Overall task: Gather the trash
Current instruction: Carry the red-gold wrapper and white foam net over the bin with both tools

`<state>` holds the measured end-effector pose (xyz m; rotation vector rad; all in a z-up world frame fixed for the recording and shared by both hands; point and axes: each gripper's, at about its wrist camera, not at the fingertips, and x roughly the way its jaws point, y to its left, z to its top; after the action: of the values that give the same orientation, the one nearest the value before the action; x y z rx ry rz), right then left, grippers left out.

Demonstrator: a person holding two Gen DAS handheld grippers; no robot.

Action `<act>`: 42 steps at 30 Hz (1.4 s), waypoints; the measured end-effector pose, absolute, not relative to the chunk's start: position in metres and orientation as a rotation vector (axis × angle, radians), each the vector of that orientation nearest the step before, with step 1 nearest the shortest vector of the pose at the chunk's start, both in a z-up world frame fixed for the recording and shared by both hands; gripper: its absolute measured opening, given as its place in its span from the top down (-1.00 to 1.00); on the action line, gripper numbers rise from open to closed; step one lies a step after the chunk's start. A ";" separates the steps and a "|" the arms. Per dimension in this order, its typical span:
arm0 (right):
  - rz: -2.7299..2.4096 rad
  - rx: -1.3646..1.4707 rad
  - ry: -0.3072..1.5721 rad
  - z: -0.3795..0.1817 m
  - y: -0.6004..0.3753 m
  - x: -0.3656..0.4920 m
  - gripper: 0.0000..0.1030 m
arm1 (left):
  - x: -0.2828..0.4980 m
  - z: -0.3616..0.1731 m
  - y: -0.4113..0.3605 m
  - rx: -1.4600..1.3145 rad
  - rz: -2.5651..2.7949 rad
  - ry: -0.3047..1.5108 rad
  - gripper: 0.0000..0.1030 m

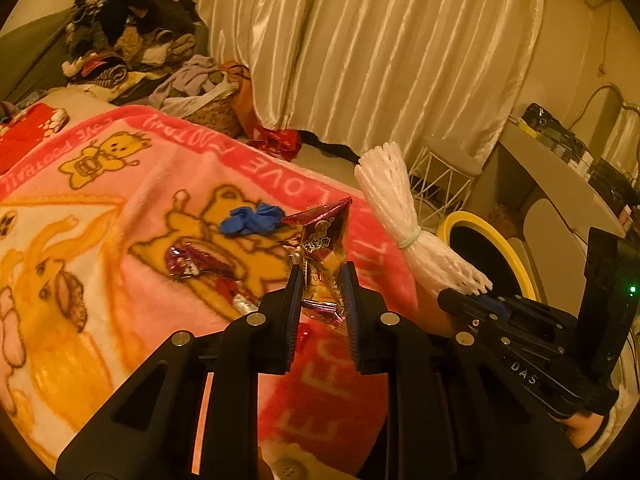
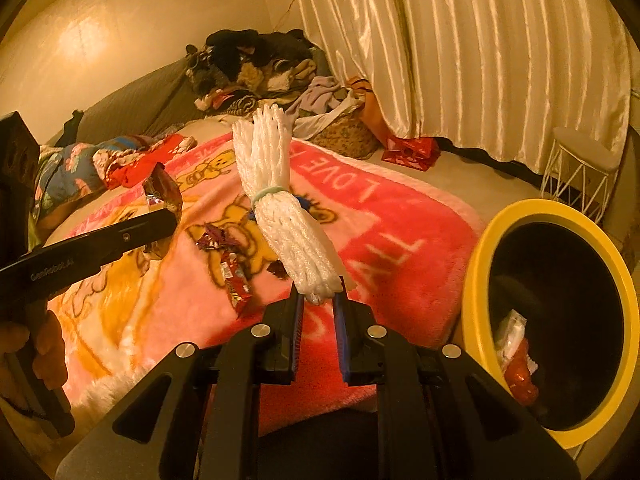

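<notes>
Snack wrapper [image 1: 322,258] base hidden between fingers [image 1: 294,300]

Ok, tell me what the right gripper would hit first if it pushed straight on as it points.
Probably the pink blanket: the right gripper, shut on the foam net, points down over the bed. The yellow bin sits off to its right, out of that line. Depth is uncertain.

A pink blanket [image 1: 132,208] printed with yellow bears is lying spread over the bed. Pleated cream curtains [image 1: 380,52] are hanging behind it. A heap of clothes [image 2: 256,68] is sitting at the far end, just beside a woven basket [image 2: 344,132] overflowing with laundry. A white wire stool [image 2: 580,172] is standing near the curtains.
</notes>
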<state>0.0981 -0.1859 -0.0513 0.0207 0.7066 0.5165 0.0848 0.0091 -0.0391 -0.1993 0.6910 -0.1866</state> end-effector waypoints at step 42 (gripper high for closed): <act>0.194 0.189 0.655 -0.053 -0.322 0.087 0.73 | 0.105 -0.022 -0.106 -0.083 -0.434 0.661 0.72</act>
<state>0.0872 -0.3221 -0.0530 0.1894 0.6555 0.1944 0.1047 -0.1059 -0.0221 -0.0831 0.6611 -0.4341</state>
